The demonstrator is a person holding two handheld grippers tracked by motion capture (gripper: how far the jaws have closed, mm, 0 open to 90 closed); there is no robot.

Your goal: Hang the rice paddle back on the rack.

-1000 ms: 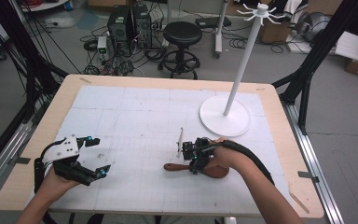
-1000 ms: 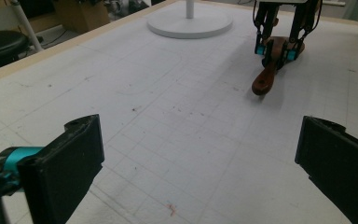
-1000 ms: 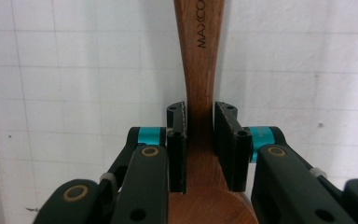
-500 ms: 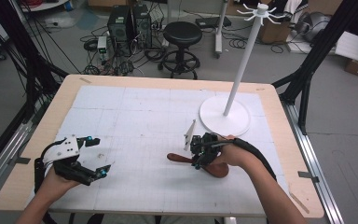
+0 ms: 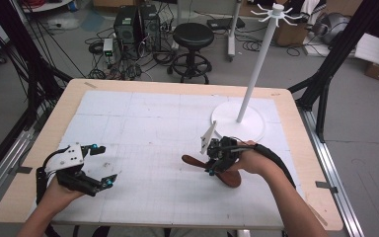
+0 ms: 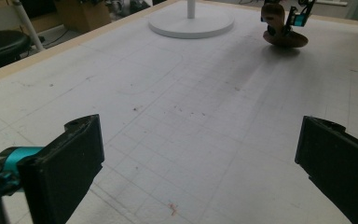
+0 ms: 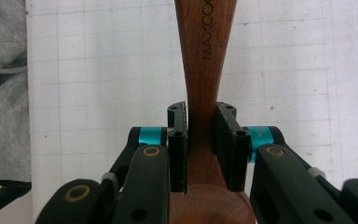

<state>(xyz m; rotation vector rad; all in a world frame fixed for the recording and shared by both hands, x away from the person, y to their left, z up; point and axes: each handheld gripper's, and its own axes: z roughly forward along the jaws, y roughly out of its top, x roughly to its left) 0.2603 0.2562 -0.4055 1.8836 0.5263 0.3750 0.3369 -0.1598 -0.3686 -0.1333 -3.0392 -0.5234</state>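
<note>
A dark wooden spoon (image 5: 227,177) with a printed handle (image 7: 205,51) is pinched at its neck by my right gripper (image 5: 211,159), which is shut on it right of the table's middle. From above, the handle end (image 5: 189,160) points left and the bowl lies toward the front. In the right gripper view the two pads (image 7: 201,116) press both sides of the wood. My left gripper (image 5: 104,165) rests near the front left, open, with nothing between its fingers (image 6: 70,158). Its own view catches the spoon (image 6: 284,37) far off, low over the mat.
A white stand (image 5: 237,123) with a round base, a tall pole and hooks at the top (image 5: 275,10) rises at the back right, just behind the right hand. A white gridded mat (image 5: 143,123) covers the wooden table (image 5: 301,148). Stools and cables lie beyond.
My right gripper has risen and shifted right, toward the stand, carrying the spoon, which has turned with it. The left gripper has stayed where it was.
</note>
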